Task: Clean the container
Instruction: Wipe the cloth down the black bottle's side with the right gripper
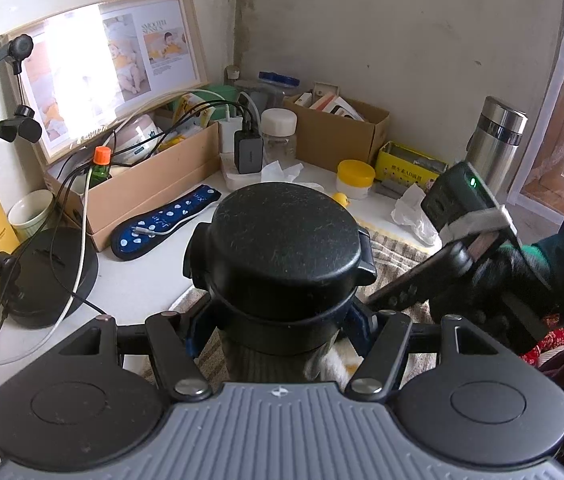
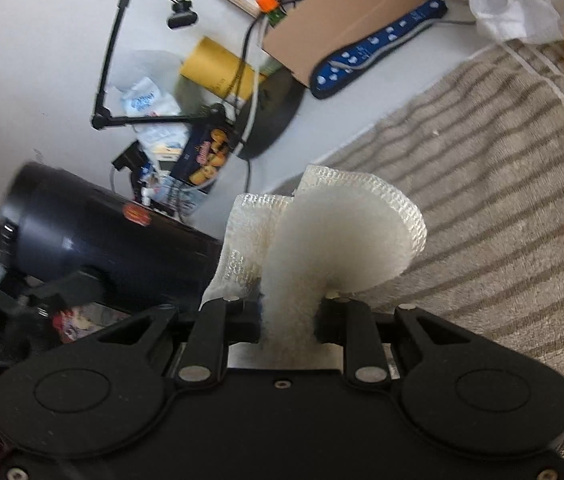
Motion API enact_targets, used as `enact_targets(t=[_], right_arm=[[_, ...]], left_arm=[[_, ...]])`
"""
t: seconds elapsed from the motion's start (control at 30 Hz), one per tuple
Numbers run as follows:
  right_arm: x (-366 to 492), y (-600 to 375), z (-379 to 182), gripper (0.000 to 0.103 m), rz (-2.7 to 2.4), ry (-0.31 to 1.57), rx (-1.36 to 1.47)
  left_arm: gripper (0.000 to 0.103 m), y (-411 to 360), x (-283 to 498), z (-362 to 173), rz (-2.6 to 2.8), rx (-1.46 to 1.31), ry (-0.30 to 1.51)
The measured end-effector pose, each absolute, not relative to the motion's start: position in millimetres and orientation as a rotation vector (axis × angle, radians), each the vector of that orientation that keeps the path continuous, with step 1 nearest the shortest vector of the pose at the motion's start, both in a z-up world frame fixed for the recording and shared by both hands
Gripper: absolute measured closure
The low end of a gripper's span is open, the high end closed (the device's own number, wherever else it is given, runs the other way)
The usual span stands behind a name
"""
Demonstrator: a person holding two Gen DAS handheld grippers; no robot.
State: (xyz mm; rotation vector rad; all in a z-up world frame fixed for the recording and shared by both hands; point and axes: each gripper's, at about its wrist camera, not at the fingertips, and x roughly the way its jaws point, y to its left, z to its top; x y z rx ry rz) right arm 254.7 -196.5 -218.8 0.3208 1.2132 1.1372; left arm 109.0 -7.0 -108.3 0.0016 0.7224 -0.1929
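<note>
A black flask with a black lid [image 1: 286,240] stands upright in the left wrist view, and my left gripper [image 1: 282,320] is shut around its neck. In the right wrist view the same flask [image 2: 101,232] lies across the left side, dark and shiny. My right gripper [image 2: 288,312] is shut on a white sponge cloth [image 2: 342,236], which bulges up and forward from the jaws, just right of the flask and apart from it. The right gripper's body [image 1: 462,264], in a gloved hand [image 1: 522,280], shows to the right of the flask.
A striped towel [image 2: 482,220] covers the white table under both grippers. Behind it are cardboard boxes [image 1: 153,188], a steel thermos [image 1: 496,140], a yellow-lidded jar [image 1: 356,178], a blue dotted power strip [image 1: 165,220], crumpled tissue [image 1: 414,212] and a black lamp base [image 1: 45,276].
</note>
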Motion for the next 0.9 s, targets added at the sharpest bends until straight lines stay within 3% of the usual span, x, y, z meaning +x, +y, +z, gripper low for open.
enact_targets(t=[0.23,0.6,0.9], right_arm=[[237,-179,-214,0.083,1.127,1.130,0.051],[250,-200,-196,0.083,1.148,1.097,0.226],[244,-206,-175,0.083,1.221,1.054,0.288]], left_arm=[[0.039,-7,114,-107,-0.252,0.064,0.736],[0.035,-4,116,-109,-0.154,-0.028,0.836],[0.035,-30,102,-101,0.156,-0.170,0.730]])
